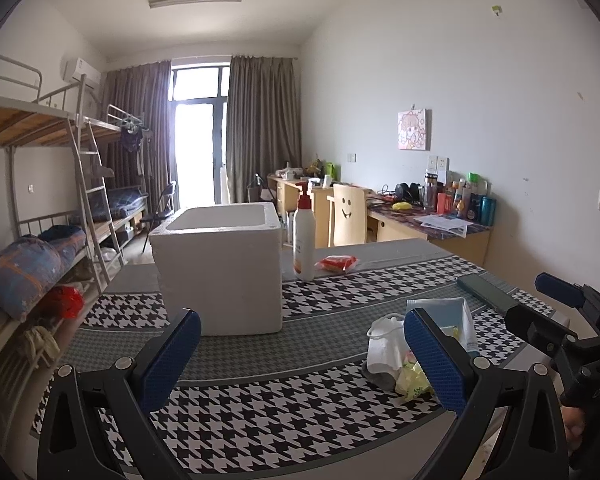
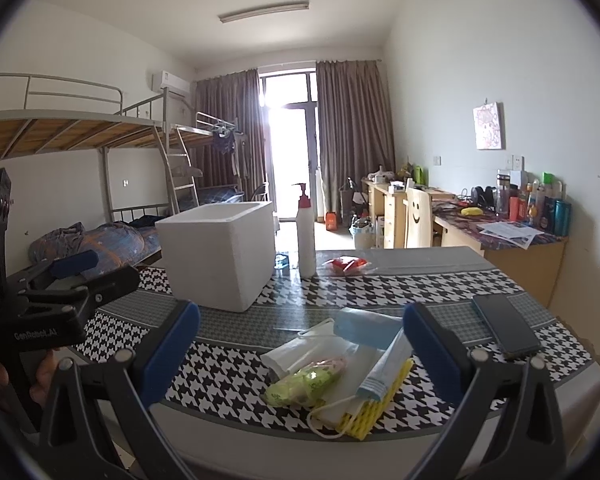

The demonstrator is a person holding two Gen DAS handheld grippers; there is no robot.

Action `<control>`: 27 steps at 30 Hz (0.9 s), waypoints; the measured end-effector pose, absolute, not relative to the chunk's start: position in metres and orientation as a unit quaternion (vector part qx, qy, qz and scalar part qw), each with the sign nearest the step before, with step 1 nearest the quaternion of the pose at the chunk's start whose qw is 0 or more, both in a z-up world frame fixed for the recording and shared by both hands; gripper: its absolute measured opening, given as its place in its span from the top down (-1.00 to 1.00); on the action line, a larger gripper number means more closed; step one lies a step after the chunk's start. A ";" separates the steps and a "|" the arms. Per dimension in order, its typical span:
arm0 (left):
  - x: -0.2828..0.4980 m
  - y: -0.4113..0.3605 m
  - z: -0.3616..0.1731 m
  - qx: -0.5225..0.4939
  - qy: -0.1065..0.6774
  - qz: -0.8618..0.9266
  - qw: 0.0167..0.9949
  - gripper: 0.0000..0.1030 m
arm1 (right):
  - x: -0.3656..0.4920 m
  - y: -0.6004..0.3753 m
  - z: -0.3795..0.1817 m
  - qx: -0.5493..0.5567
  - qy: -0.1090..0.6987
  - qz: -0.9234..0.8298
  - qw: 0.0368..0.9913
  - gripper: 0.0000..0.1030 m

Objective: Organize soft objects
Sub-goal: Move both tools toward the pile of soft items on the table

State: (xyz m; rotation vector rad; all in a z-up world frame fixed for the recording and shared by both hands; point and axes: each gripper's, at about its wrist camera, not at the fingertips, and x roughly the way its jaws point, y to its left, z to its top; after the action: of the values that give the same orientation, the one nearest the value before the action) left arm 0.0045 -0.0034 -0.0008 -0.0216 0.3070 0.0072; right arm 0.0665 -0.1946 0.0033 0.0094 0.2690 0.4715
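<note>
A loose pile of soft things lies near the table's front edge: white face masks [image 2: 320, 350], a blue mask [image 2: 366, 330], a green-yellow packet [image 2: 300, 386] and a yellow cloth [image 2: 380, 404]. In the left wrist view the same pile [image 1: 392, 354] sits just left of my right-hand finger. An open white foam box [image 1: 220, 268] [image 2: 220, 254] stands farther back. My left gripper [image 1: 300, 356] is open over bare tablecloth, left of the pile. Above the pile my right gripper [image 2: 300, 356] hovers open, with nothing held.
A white pump bottle [image 2: 306, 236] and a red packet [image 2: 346, 265] stand behind the box's right side. A dark phone [image 2: 506, 328] lies at the right. The houndstooth tablecloth [image 1: 260, 420] covers the table. Bunk beds are at the left, and desks and a chair at the right.
</note>
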 end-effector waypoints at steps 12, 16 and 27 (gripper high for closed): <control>0.009 -0.003 -0.002 -0.009 0.158 -0.001 0.987 -0.98 | 0.068 -0.198 0.002 0.008 0.136 0.229 0.964 -0.99; 0.009 -0.005 -0.002 -0.009 0.161 -0.006 0.987 -0.98 | 0.068 -0.197 0.002 0.006 0.137 0.228 0.964 -0.99; 0.025 -0.013 -0.006 -0.007 0.176 -0.021 0.984 -0.98 | 0.077 -0.202 -0.002 0.010 0.148 0.220 0.964 -0.99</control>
State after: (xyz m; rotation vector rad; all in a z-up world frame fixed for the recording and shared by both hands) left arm 0.0245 -0.0125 -0.0059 -0.0133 0.3529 -0.0421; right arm 0.0774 -0.2023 -0.0020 0.0207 0.3004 0.4458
